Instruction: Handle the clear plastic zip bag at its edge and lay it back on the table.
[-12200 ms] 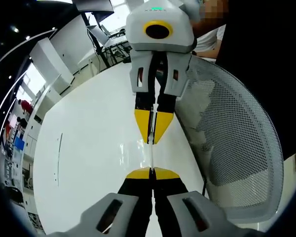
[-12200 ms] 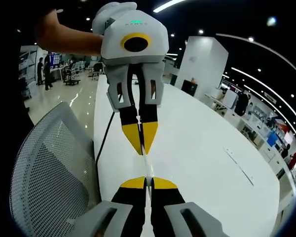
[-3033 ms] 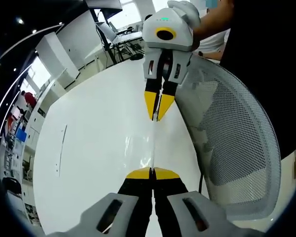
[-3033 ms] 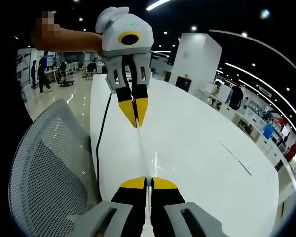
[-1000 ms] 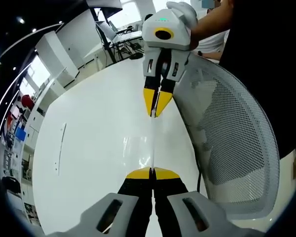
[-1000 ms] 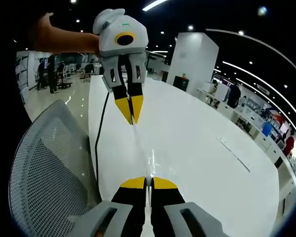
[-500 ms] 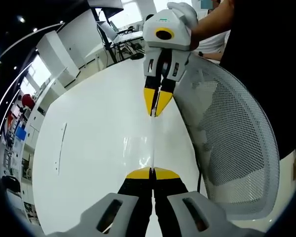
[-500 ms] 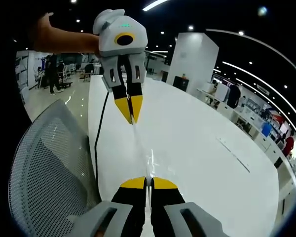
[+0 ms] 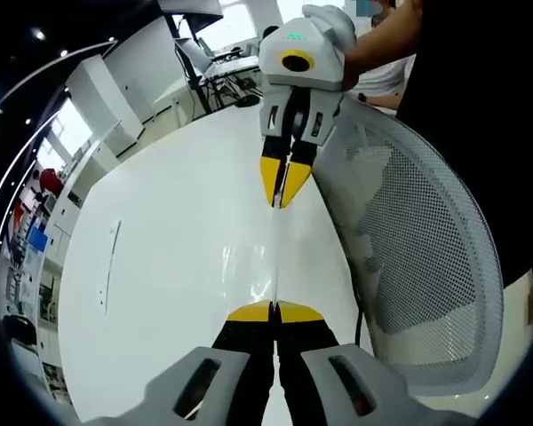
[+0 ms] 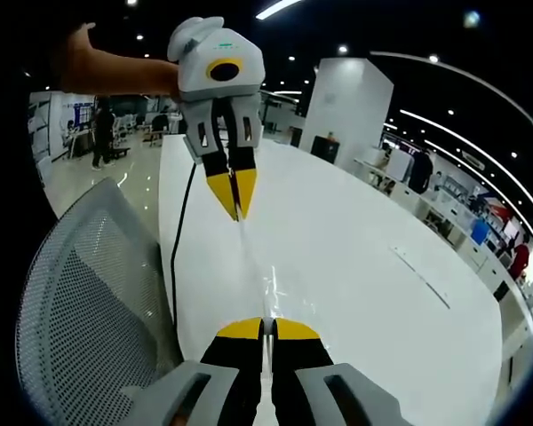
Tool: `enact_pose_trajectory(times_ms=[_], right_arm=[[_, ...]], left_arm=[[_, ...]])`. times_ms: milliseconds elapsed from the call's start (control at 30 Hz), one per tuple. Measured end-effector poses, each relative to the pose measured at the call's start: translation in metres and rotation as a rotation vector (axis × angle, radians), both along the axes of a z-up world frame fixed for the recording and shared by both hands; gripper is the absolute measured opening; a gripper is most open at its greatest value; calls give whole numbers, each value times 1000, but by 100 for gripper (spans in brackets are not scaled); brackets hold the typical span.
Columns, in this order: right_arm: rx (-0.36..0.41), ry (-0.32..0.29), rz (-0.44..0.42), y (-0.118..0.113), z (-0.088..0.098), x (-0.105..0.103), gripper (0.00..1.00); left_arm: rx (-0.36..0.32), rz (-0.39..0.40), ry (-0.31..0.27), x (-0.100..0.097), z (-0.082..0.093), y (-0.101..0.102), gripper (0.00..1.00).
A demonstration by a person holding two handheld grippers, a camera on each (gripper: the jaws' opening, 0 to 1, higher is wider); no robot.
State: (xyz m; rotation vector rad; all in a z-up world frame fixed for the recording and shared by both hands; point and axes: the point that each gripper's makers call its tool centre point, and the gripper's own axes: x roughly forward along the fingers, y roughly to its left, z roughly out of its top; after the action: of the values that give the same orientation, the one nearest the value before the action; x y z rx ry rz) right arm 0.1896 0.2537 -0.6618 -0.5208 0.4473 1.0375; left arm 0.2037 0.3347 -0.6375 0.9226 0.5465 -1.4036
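Both tools, left [image 9: 273,306] and right [image 10: 265,325], pinch the taut zip bag [image 9: 274,257] edge-on above the table [image 9: 178,231].

The white table [image 9: 160,257] lay open and bare on the side away from the person, giving wide room to pass. On the near side a mesh chair back [image 9: 409,266] stood close against the table edge, and a black cable [image 10: 173,248] ran along that edge.

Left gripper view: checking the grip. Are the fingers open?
No, the left gripper has its yellow fingers pressed shut on the zip bag's edge.
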Motion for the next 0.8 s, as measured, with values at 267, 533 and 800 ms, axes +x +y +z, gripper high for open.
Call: enact_pose_trajectory(times_ms=[267, 533, 800], right_arm=[[-2, 0, -3, -2, 0, 1, 0], [-11, 5, -1, -4, -2, 0, 0], [-17, 8, 0, -6, -2, 0, 0]], left_arm=[[-1, 3, 0, 0, 0, 0, 0], [2, 2, 5, -1, 0, 1, 0], [3, 2, 8, 0, -1, 2, 0]])
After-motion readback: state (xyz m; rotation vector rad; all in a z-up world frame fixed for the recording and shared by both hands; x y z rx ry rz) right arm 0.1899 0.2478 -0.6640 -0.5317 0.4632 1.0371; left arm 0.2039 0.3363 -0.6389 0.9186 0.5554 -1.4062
